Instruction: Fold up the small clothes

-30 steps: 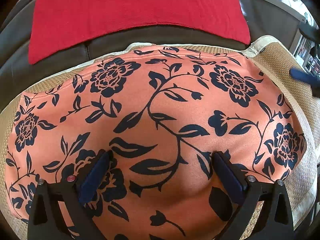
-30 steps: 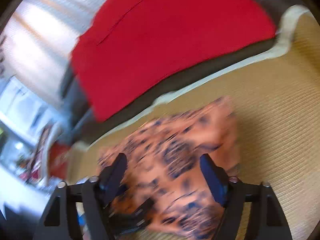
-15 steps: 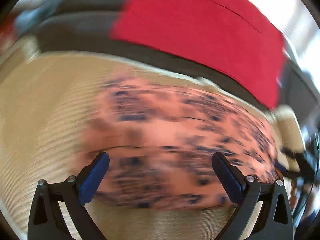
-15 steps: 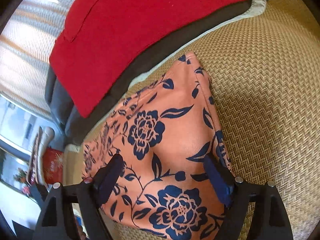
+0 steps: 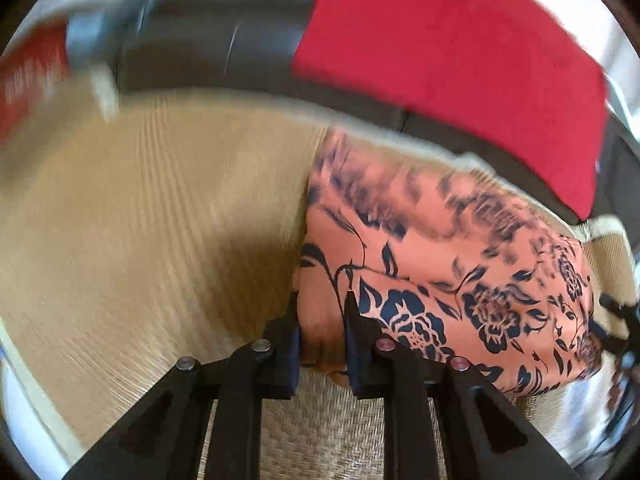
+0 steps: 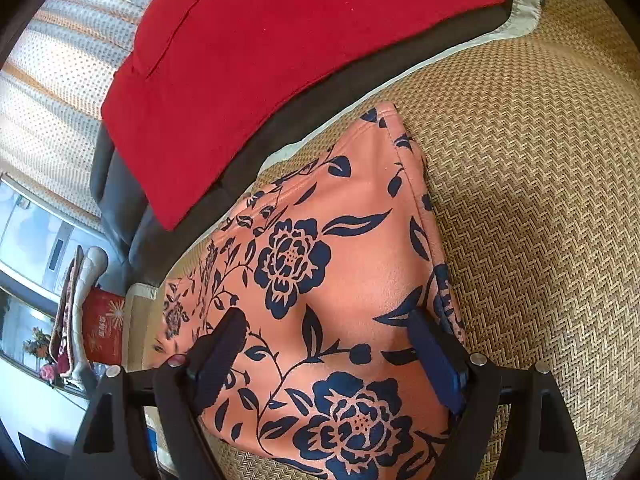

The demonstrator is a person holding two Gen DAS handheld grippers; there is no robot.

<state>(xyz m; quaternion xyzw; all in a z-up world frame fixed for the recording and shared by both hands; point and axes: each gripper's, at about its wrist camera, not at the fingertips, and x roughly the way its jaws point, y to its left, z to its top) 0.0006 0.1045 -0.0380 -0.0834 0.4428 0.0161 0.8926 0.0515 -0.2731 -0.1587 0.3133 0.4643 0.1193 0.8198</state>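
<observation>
My left gripper (image 5: 322, 332) has its jaws pinched on a bunched corner of the orange floral garment (image 5: 460, 280), while my right gripper (image 6: 328, 356) has its jaws spread wide over the same cloth, gripping nothing. Behind everything I see the dark sofa back (image 6: 320, 92) with a red cushion (image 6: 280, 48) leaning on it. The woven straw mat (image 6: 540, 200) covers the seat, and the garment lies folded on it, one edge near the mat's pale border (image 6: 520, 16). My left view is blurred toward the far side.
</observation>
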